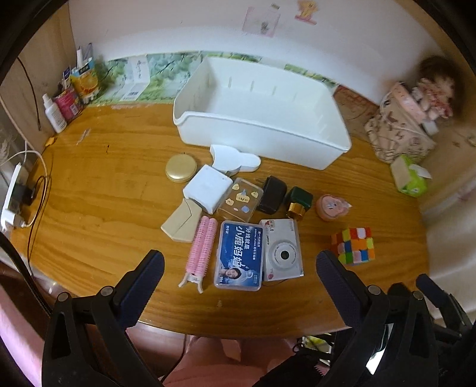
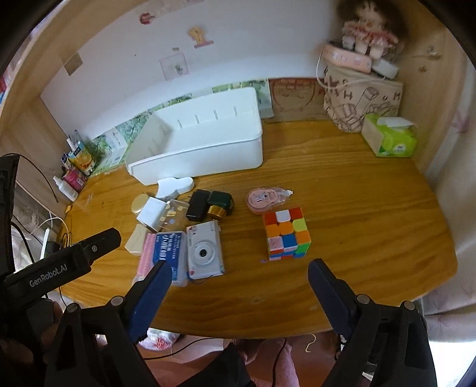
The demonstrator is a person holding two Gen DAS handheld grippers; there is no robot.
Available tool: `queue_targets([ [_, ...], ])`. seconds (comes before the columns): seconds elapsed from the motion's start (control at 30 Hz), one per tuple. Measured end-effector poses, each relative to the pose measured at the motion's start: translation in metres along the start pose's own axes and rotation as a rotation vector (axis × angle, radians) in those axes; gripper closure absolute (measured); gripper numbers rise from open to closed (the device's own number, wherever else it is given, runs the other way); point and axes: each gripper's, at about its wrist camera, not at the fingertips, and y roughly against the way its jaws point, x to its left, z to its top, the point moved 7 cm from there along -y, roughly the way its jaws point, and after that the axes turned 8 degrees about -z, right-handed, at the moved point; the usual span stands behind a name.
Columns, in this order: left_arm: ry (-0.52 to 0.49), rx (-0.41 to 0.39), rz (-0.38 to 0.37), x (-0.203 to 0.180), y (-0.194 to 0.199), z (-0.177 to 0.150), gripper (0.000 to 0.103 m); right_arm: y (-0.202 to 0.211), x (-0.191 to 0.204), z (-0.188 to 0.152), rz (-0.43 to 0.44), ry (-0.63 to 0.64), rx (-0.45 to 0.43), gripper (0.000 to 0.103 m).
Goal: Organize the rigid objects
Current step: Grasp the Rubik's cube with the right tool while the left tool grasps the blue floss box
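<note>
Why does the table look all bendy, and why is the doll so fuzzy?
In both wrist views the fisheye lens bows the table edge and darkens the corners. The doll sits near the rim, where the right wrist view smears it; the left wrist view blurs it too, while the cube near the middle stays clear.

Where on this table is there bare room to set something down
Bare wood lies right of the puzzle cube, toward the tissue pack, and left of the gold tin. The white bin looks empty. It is crowded around the camera.
</note>
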Motion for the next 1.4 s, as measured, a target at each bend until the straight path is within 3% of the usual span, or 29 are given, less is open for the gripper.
queue_targets([
  [0.33, 0.256, 0.195, 0.094, 0.012, -0.06, -0.008, 0.001, -0.067, -0.044, 0.029, 0.065, 0.004, 0.211, 0.01],
  [0.73, 0.513, 0.407, 0.132, 0.03, -0.106, -0.032, 0.002, -0.136, -0.054, 0.031, 0.097, 0.067, 0.493, 0.01],
  [1.03, 0.601, 0.425, 0.125, 0.035, -0.122, -0.032, 0.007, -0.163, -0.056, 0.036, 0.112, 0.097, 0.59, 0.01],
  [1.4, 0.621, 0.388, 0.086, 0.043, -0.128, -0.015, 0.015, -0.18, -0.039, 0.031, 0.122, 0.161, 0.661, 0.032],
])
